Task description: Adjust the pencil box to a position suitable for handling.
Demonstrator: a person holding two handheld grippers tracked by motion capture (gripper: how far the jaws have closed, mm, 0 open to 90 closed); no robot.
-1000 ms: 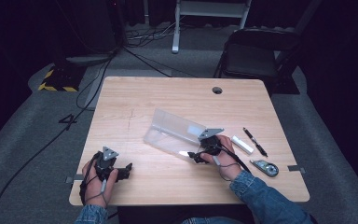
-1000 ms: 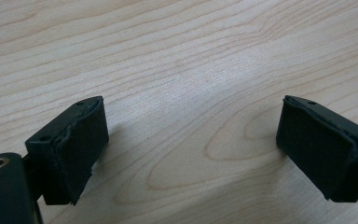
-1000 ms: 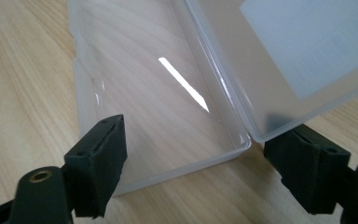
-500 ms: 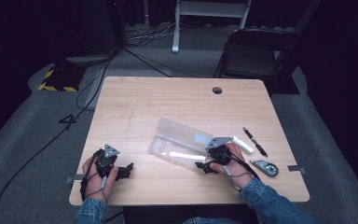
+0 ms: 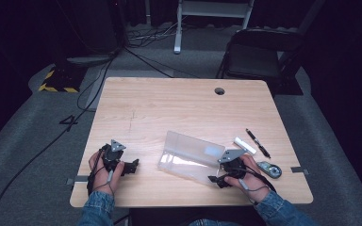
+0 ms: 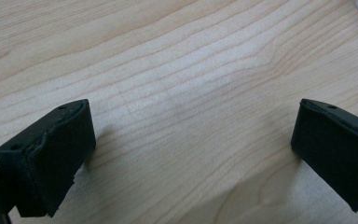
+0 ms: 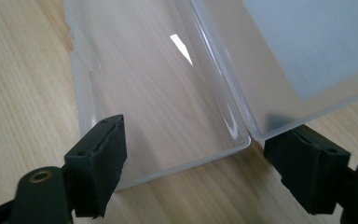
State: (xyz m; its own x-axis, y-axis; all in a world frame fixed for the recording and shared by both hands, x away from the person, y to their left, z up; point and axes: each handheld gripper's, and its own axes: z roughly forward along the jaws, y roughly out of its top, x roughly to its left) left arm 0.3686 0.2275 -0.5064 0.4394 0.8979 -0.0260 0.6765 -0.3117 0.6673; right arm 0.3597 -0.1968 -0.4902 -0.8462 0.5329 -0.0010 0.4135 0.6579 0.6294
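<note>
From above, the open clear case (image 5: 188,157) lay at the table's (image 5: 169,108) five o'clock, marker (image 5: 245,145), pen (image 5: 258,142) and tape measure (image 5: 269,169) beyond its three o'clock; the left gripper (image 6: 193,140) gaped wide over bare wood; the right gripper (image 7: 200,163) stood wide, straddling the case's corner.

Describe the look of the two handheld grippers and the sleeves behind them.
Both the left gripper and right gripper are black, each topped by a grey three-cornered plate, with blocky black jaws. Thin cables trail back over the hands. The sleeves are blue denim.
</note>
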